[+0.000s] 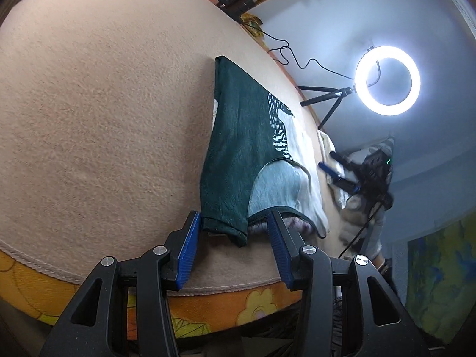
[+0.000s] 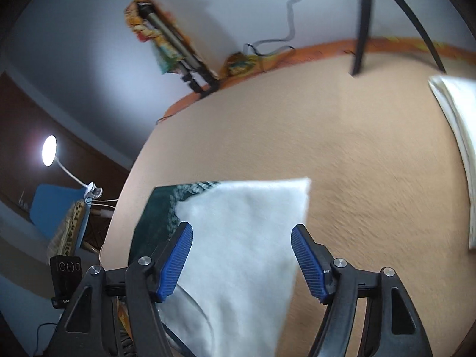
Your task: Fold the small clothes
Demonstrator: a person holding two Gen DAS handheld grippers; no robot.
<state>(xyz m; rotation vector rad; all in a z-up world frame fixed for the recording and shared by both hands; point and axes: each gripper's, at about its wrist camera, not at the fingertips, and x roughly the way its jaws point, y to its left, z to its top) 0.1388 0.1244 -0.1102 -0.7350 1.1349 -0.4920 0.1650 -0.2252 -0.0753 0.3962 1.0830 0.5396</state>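
Observation:
A small dark green and white garment [image 1: 247, 148] lies on the beige blanket [image 1: 104, 119]. Its near sleeve edge lies between the blue pads of my left gripper [image 1: 233, 226], which is open. In the right wrist view the white part of the garment [image 2: 241, 238] lies between and below the pads of my right gripper [image 2: 241, 235], which is open and wide apart. The green part [image 2: 157, 208] shows at its left. The right gripper [image 1: 342, 169] also shows far right in the left wrist view, over white cloth.
A folded white cloth [image 2: 458, 136] lies at the right of the blanket. A lit ring light [image 1: 386, 80] on a tripod stands at the far edge with cables. A desk lamp [image 2: 49, 150] and a blue chair are off the left side.

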